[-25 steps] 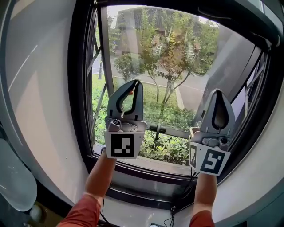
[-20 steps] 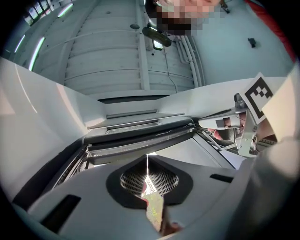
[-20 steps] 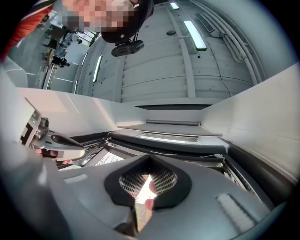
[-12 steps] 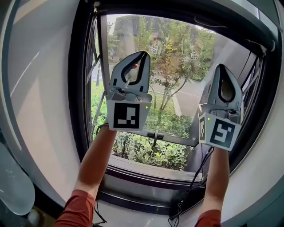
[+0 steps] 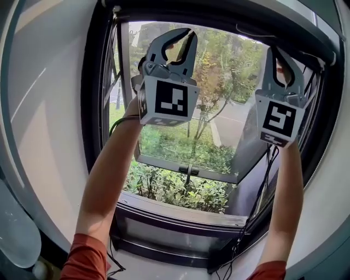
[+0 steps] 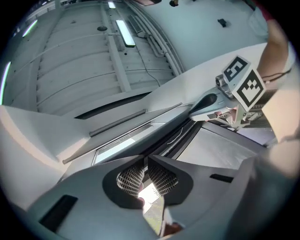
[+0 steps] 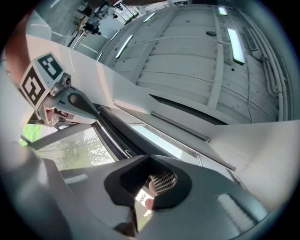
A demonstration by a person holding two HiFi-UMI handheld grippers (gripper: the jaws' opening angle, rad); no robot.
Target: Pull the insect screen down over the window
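Observation:
Both grippers are raised to the top of the window. My left gripper (image 5: pixel 191 34) is shut and empty, its tips just under the dark top rail (image 5: pixel 219 13) of the frame. My right gripper (image 5: pixel 273 50) is also shut and empty, close under the same rail further right. A thin curved pull (image 5: pixel 257 30) runs along that rail. It shows again in the left gripper view (image 6: pixel 180 136) and the right gripper view (image 7: pixel 112 140). No mesh is seen over the opening. The shut left gripper (image 6: pixel 147 158) looks across at the right gripper (image 6: pixel 220 101). The shut right gripper (image 7: pixel 150 158) looks across at the left gripper (image 7: pixel 70 105).
A casement pane with a handle (image 5: pixel 188 170) stands swung outward over bushes and trees. The white reveal (image 5: pixel 49 109) curves round the frame. A black cable (image 5: pixel 240 240) hangs at the lower right of the sill (image 5: pixel 175 210). Ceiling lights (image 6: pixel 124 32) are overhead.
Both arms have risen from mid-window to the top rail. Each gripper has rolled a little about its own axis. The jaws stayed shut.

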